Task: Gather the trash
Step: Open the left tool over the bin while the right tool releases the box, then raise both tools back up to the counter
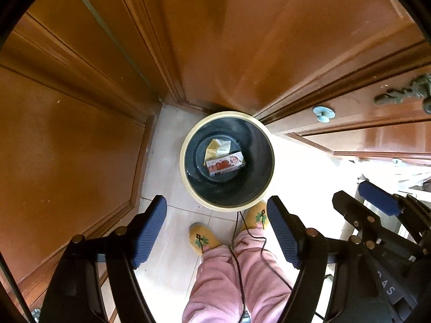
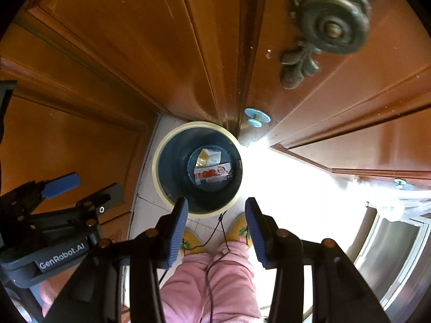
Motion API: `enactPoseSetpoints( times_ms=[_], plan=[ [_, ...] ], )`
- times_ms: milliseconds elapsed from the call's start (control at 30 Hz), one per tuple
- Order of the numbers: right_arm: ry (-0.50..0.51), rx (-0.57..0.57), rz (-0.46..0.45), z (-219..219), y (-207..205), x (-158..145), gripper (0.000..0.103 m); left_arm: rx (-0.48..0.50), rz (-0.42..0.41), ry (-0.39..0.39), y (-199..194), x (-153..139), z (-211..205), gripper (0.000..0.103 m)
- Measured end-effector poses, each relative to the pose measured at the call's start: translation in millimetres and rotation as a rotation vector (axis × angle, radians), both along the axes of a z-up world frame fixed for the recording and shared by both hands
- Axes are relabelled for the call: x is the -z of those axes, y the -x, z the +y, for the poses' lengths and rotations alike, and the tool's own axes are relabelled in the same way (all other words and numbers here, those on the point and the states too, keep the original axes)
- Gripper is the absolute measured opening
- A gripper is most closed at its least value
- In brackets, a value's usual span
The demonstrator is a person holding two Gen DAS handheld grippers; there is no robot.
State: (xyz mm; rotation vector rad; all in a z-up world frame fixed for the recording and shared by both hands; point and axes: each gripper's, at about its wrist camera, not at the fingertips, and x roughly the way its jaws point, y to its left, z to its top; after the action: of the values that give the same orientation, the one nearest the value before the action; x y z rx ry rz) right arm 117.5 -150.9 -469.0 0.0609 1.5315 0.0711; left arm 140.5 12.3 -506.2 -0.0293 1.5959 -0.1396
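Both empty claws [image 1: 216, 232] [image 2: 216, 231] hover above binned trash [image 1: 225, 158] [image 2: 212, 167].

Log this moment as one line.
left claw: open, empty | right claw: open, empty | cream-rimmed dark round bin: red-and-white carton inside

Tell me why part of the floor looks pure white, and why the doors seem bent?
Right wrist view: glare washes out the floor right of the trash bin; the fisheye lens bows the wooden door. Left wrist view: milder glare there, same bowing.
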Motion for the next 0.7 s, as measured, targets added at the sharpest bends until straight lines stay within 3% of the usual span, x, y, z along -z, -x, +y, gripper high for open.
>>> enactPoseSetpoints(
  times_ms=[167, 333, 533, 700],
  plan=[
    [-0.016, 0.010, -0.033, -4, 6, -26, 0.045, 0.029, -0.058, -0.012, 7, -33, -3, 0.075],
    [-0.030, 0.013, -0.093, -8, 11, -70, 0.045, 0.053, -0.161, -0.026, 16, -94, -5, 0.075],
    [-0.052, 0.019, -0.187, -6, 14, -140, 0.045, 0.041, -0.280, -0.039, 18, -174, 2, 0.075],
    [-0.060, 0.011, -0.289, 3, 21, -216, 0.045, 0.041, -0.361, -0.034, 19, -242, 9, 0.075]
  ],
)
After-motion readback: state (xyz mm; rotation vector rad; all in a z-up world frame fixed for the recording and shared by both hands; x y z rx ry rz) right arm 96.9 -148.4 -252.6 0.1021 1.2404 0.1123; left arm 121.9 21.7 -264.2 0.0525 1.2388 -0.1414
